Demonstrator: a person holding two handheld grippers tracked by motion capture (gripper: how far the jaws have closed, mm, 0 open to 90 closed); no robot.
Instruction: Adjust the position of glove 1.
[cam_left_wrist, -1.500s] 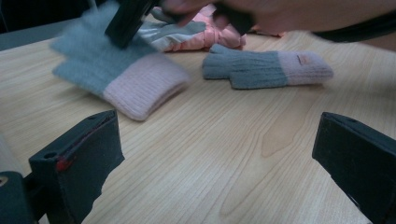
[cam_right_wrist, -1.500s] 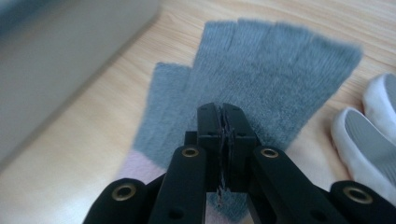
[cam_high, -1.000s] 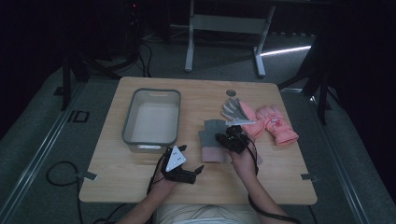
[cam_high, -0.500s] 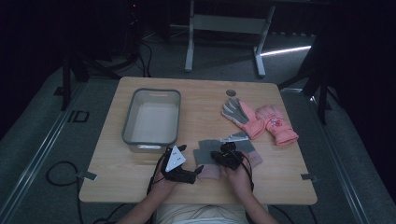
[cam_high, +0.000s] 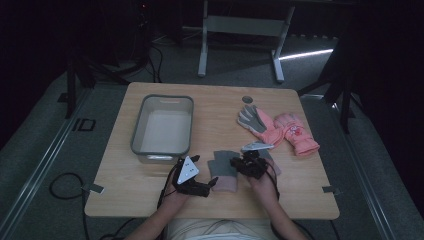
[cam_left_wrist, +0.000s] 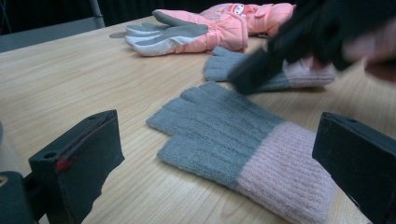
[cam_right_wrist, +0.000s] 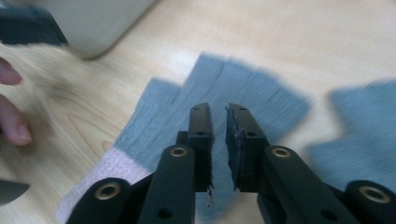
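Note:
A grey knit glove with a pink cuff (cam_high: 224, 169) (cam_left_wrist: 233, 135) (cam_right_wrist: 243, 93) lies flat near the table's front edge. My left gripper (cam_high: 211, 183) (cam_left_wrist: 219, 140) rests low on the table, jaws wide open, with that glove's cuff end lying between them untouched. My right gripper (cam_high: 241, 163) (cam_right_wrist: 218, 112) hovers just over the same glove. Its jaws have just been opening and stand a narrow gap apart with nothing pinched. The second knit glove (cam_left_wrist: 299, 74) (cam_right_wrist: 359, 135) lies right behind, partly under the right hand.
A grey plastic bin (cam_high: 162, 97) stands at the left of the table. A pair of pink ski gloves (cam_high: 280, 127) (cam_left_wrist: 210, 28) lies at the back right, with a small dark disc (cam_high: 248, 99) beyond it. Bare wood lies between bin and gloves.
My right gripper came left and down with the knit glove, which now lies flat in front of the left gripper. Its jaws have parted slightly. The left gripper stayed put.

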